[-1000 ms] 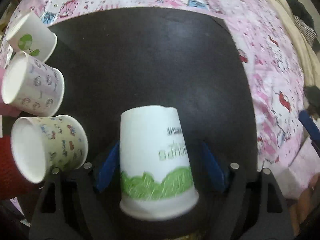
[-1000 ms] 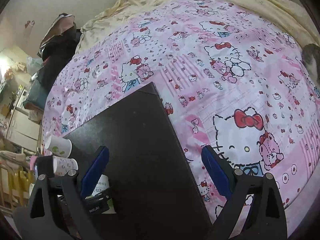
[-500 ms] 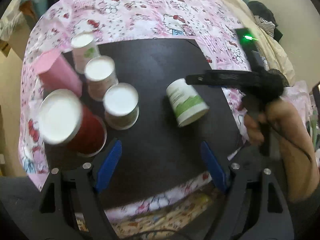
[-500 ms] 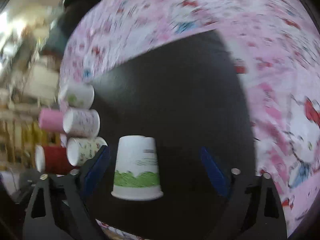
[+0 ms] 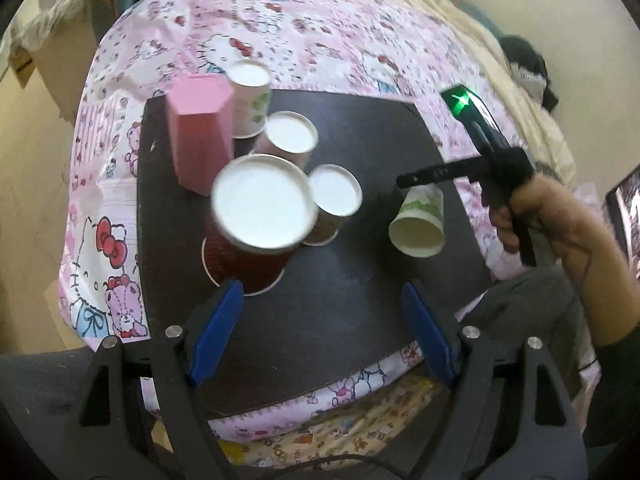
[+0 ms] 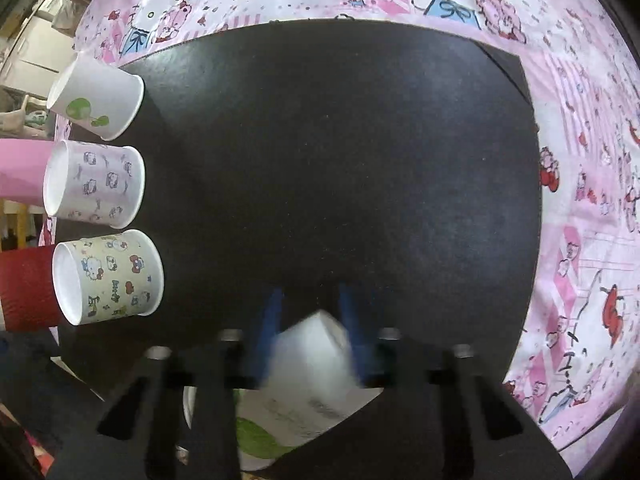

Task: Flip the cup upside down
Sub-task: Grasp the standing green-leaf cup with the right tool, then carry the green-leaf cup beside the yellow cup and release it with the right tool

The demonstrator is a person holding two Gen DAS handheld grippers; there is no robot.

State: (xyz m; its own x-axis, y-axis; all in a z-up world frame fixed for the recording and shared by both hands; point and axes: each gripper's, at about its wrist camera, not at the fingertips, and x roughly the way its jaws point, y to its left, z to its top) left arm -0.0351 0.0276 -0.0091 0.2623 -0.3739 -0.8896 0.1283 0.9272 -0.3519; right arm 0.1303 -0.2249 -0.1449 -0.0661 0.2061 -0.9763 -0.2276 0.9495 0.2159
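Right gripper pinched on cup: blue fingers close together, clamping cup's closed base end between them. Cup white with green band, held tilted off black board, open mouth facing toward left wrist camera, over board's right part. Person's hand gripped handle. Left gripper had fingers apart, nothing between them, cup well beyond them to right. Other cups at board's left stood apart from held cup.
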